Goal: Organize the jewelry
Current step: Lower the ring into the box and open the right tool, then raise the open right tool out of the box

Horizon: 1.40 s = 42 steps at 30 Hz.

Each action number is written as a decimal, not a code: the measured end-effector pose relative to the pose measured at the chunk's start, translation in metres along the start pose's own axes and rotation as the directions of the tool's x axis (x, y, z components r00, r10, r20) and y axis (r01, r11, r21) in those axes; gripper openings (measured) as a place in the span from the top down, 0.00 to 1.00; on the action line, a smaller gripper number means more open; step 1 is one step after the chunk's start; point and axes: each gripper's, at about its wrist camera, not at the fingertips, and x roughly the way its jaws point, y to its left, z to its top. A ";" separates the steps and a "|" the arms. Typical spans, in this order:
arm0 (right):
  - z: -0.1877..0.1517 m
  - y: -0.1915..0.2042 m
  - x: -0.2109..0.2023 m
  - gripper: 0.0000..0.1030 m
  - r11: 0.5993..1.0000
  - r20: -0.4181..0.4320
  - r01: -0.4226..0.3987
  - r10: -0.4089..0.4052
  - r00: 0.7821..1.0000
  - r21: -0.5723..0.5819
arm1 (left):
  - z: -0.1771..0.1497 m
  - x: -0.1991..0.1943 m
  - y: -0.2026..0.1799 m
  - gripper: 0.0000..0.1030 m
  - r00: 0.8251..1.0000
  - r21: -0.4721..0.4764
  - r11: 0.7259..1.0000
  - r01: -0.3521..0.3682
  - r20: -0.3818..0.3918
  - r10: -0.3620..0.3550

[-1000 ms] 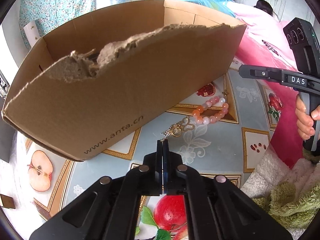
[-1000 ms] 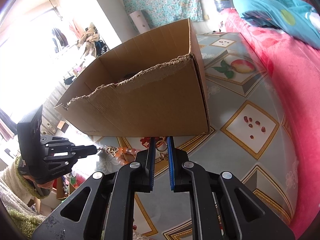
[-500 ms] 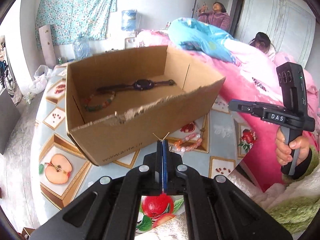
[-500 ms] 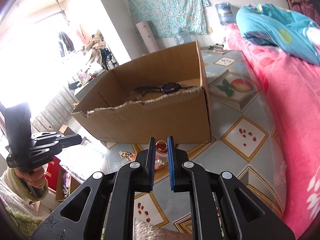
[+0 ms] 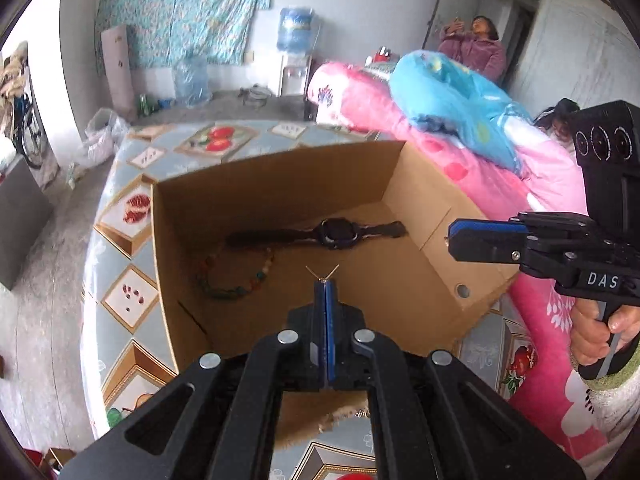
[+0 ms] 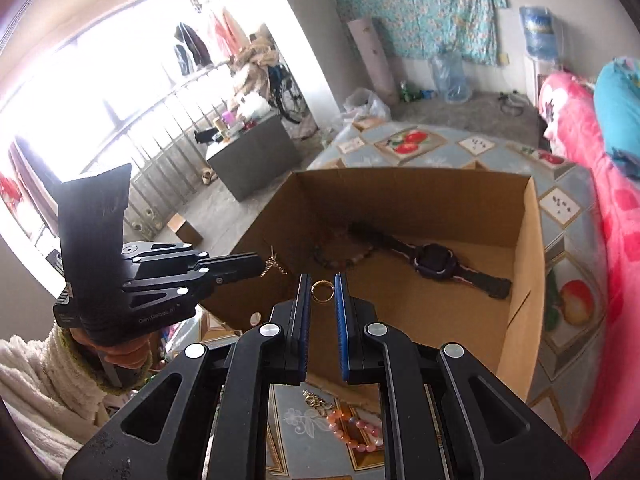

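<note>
The cardboard box [image 5: 404, 280] sat on the patterned table [image 5: 120, 264], holding a watch [image 5: 336, 234] and beaded bracelet [image 5: 236, 276]. Above it, your left gripper [image 5: 326, 284] pinched a gold chain [image 6: 274, 266]; your right gripper [image 6: 323, 294] clamped a gold ring [image 6: 322, 291].

One cardboard box [image 5: 416, 280] is sitting on the bench [image 5: 120, 264]. Inside the box, one watch [image 5: 336, 234] and one dark bead bracelet [image 5: 236, 276] are lying. Just outside the box, one pink bead bracelet [image 6: 352, 434] and one gold trinket [image 6: 316, 400] are lying. Two water jugs [image 5: 294, 28] are standing far beyond the box.
</note>
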 end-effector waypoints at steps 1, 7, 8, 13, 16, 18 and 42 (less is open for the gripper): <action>0.008 -0.007 0.015 0.90 1.000 -0.047 -0.009 0.010 0.999 0.026 | 0.004 0.013 0.002 1.00 1.000 -0.009 1.000 -0.002 -0.029 0.002; 0.024 -0.038 0.077 0.87 0.989 -0.233 0.012 0.022 0.972 0.145 | 0.015 0.067 0.013 0.99 0.984 -0.044 0.998 -0.036 -0.177 0.028; 0.024 -0.040 0.081 0.87 0.989 -0.238 0.011 0.025 0.971 0.150 | 0.015 0.072 0.016 0.99 0.980 -0.055 0.998 -0.034 -0.197 0.023; 0.021 -0.043 0.078 0.75 0.987 -0.222 0.011 0.025 0.975 0.159 | 0.013 0.076 0.024 0.99 0.977 -0.107 0.994 -0.021 -0.214 -0.003; 0.020 -0.043 0.073 0.73 0.987 -0.206 0.012 0.022 0.978 0.161 | 0.015 0.074 0.027 0.97 0.980 -0.119 0.993 -0.025 -0.201 0.001; 0.018 -0.042 0.068 0.73 0.986 -0.189 0.008 0.024 0.982 0.168 | 0.015 0.072 0.027 0.96 0.982 -0.119 0.992 -0.031 -0.191 0.008; -0.104 0.021 -0.103 0.15 0.952 0.237 0.278 -0.301 0.924 0.127 | -0.097 -0.095 -0.031 0.19 0.951 -0.057 0.985 -0.161 0.257 0.170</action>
